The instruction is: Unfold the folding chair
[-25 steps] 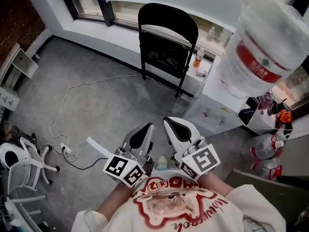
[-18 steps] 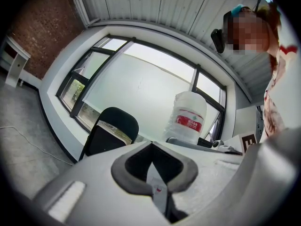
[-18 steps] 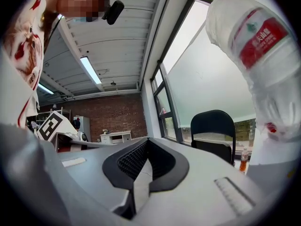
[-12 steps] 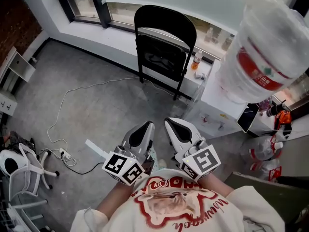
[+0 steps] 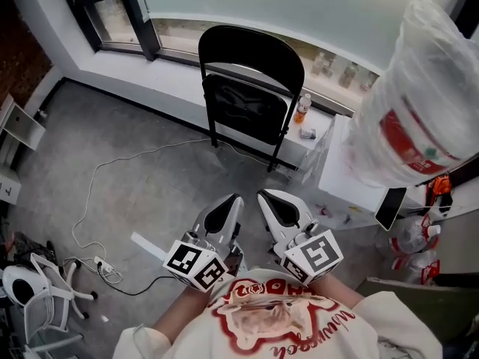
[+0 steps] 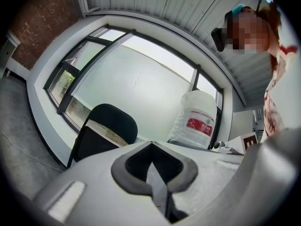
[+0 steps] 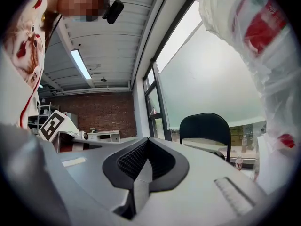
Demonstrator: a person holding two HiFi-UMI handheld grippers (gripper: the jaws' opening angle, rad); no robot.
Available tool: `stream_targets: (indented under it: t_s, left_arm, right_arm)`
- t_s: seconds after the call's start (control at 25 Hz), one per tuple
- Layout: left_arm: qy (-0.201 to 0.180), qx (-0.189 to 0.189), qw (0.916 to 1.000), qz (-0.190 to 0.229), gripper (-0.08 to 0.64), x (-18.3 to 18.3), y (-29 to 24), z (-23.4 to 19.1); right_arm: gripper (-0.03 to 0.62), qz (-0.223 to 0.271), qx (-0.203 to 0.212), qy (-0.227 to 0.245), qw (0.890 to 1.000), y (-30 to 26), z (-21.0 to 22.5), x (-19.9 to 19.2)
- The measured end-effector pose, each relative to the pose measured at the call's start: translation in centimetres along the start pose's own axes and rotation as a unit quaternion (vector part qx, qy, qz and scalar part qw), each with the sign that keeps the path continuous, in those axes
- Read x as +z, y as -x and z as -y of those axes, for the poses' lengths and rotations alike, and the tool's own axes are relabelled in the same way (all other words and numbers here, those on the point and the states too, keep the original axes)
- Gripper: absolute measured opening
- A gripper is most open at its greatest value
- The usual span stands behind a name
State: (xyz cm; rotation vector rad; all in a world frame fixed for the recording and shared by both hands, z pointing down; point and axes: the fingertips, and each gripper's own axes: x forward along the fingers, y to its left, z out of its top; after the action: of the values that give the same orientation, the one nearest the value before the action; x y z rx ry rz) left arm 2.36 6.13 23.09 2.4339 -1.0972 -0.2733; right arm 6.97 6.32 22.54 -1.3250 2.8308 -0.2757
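The black metal folding chair [image 5: 251,73] stands folded flat and upright against the white window ledge [image 5: 165,77] on the grey concrete floor [image 5: 135,170] — well apart from both grippers. The left gripper [image 5: 233,200] and right gripper [image 5: 263,196] point towards it side by side, each with its jaws pressed together and holding nothing.
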Motion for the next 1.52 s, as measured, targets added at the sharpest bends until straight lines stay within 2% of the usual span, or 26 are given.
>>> stream_targets:
  t_s: [0.48,0.8,1.08,1.24,1.52]
  left_arm:
    - [0.006,-0.039,0.9989,-0.025,0.000,5.5,-8.1,-9.0]
    - [0.021,-0.061,0.9967,-0.048,0.000,6.1,-12.2,-13.3]
    - [0.036,-0.080,0.9931,-0.078,0.000,5.2,-14.9,-15.1]
    - [0.041,-0.072,0.9931,-0.083,0.000,4.5,-17.3,-15.5]
    - [0.049,-0.013,0.9955,-0.080,0.000,3.8,-21.6,-16.9]
  right_arm:
    - [0.023,-0.001,-0.047,-0.011,0.999,-11.2,5.5,1.5]
    - [0.023,-0.010,-0.093,-0.011,0.996,-15.7,9.7,0.9]
    - [0.023,0.000,-0.149,-0.014,0.989,-16.9,12.9,1.0]
    - [0.023,0.001,-0.170,-0.018,0.985,-16.1,15.5,0.7]
    - [0.023,-0.014,-0.204,-0.034,0.978,-14.9,21.0,-1.1]
